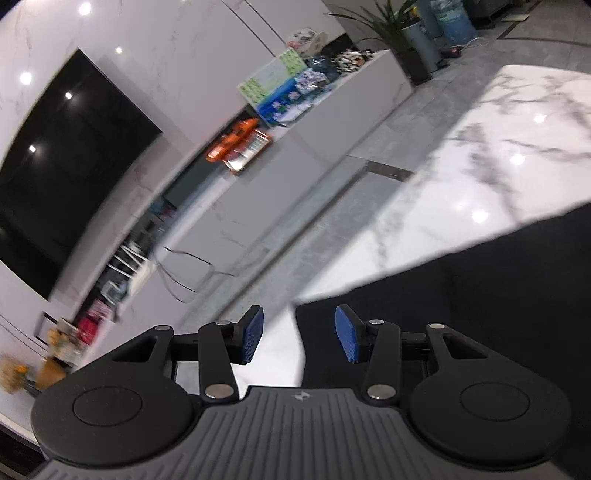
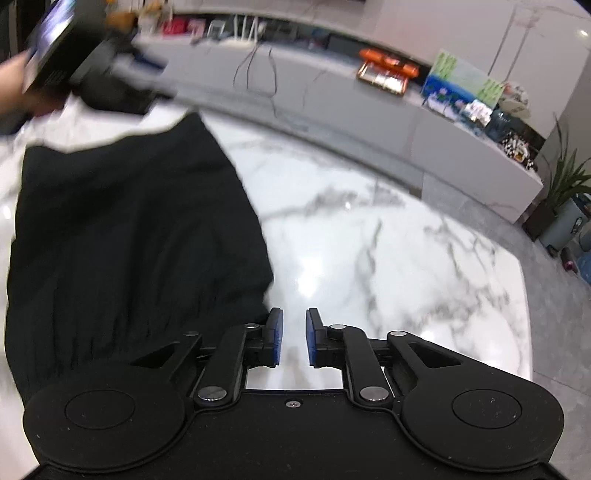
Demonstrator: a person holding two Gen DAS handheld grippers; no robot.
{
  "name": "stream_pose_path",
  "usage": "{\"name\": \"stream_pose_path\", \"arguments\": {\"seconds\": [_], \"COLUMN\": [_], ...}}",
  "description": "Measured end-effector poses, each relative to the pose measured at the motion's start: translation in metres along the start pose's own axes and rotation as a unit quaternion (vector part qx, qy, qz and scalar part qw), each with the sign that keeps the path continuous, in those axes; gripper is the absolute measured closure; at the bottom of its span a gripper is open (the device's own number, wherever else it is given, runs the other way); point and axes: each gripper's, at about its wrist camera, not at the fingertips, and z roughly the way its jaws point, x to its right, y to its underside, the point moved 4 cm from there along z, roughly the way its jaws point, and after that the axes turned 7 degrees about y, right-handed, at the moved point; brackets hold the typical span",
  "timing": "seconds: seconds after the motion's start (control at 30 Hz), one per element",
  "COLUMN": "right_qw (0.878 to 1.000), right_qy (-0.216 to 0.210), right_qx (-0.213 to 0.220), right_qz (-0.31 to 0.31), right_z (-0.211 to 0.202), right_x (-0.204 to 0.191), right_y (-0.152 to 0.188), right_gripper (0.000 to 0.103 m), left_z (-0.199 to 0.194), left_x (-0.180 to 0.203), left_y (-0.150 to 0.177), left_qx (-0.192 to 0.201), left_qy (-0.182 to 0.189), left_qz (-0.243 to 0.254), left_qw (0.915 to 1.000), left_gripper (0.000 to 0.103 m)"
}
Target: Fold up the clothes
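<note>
Left wrist view: the left claw (image 1: 299,334) stands released, its blue ribbed pads (image 1: 252,334) apart with nothing pinched between them. Under the gap lies the near-left corner of the black fabric garment (image 1: 461,295), whose edge runs between the two pads; whether the right pad touches the cloth cannot be told. The garment spreads away to the right over the glossy white marble-patterned counter (image 1: 480,140), which carries ceiling-light reflections. Beyond the counter's left edge is grey tiled floor (image 1: 295,229), then a long pale grey low cabinet (image 1: 258,192) bearing an orange packet (image 1: 236,142) and green and blue printed boxes (image 1: 277,88). A large dark wall screen (image 1: 70,155) hangs on the far left, and a potted green plant (image 1: 399,26) stands at the far end.

Right wrist view: the right claw (image 2: 293,339) is also released, its blue pads a narrow gap apart, holding nothing, bare counter (image 2: 369,240) showing between them. The garment (image 2: 129,240) lies just left of the left finger, stretching from the near left to the far left, gathered into small wrinkles at its near end. At the far left the left claw (image 2: 147,66) appears blurred, carried in a person's hand (image 2: 14,85) above the garment's far edge.
</note>
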Motion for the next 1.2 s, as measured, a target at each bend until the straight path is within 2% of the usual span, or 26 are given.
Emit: {"name": "stream_pose_path", "arguments": {"seconds": [0.13,0.23,0.3,0.43,0.53,0.6,0.73,1.0,1.2], "right_qw": [1.0,0.999,0.997,0.996,0.998,0.998,0.996,0.992,0.992], "right_qy": [-0.005,-0.01,-0.001,-0.024,-0.005,-0.008,-0.023,-0.043,-0.049], "right_qx": [0.015,0.024,0.054,0.039,0.033,0.018,-0.005,-0.03,-0.031], "right_qz": [0.01,0.031,0.061,0.073,0.052,0.057,0.086,0.115,0.115], "right_z": [0.006,0.008,0.01,0.02,0.024,0.026,0.024,-0.011,-0.043], "right_x": [0.0,-0.006,-0.004,-0.015,-0.022,-0.023,-0.022,-0.048,-0.088], "right_y": [-0.002,0.0,0.0,0.008,0.013,0.018,0.03,0.066,0.091], "right_gripper": [0.077,0.075,0.075,0.075,0.074,0.073,0.075,0.075,0.075], "left_z": [-0.034,-0.06,-0.075,-0.093,-0.096,-0.094,-0.086,-0.098,-0.129], "left_x": [0.018,0.025,0.032,0.054,0.068,0.076,0.079,0.066,0.073], "left_y": [0.035,0.064,0.081,0.1,0.106,0.109,0.116,0.127,0.134], "left_qx": [-0.014,-0.026,-0.026,-0.017,-0.016,-0.017,-0.024,-0.049,-0.019], "left_qy": [0.016,0.032,0.049,0.082,0.109,0.121,0.101,0.063,0.034], "left_qz": [-0.032,-0.083,-0.12,-0.16,-0.177,-0.178,-0.168,-0.171,-0.164], "left_qw": [0.9993,0.9957,0.9912,0.9835,0.9781,0.9765,0.9803,0.9821,0.9857], "left_gripper": [0.061,0.062,0.062,0.062,0.062,0.062,0.062,0.062,0.062]}}
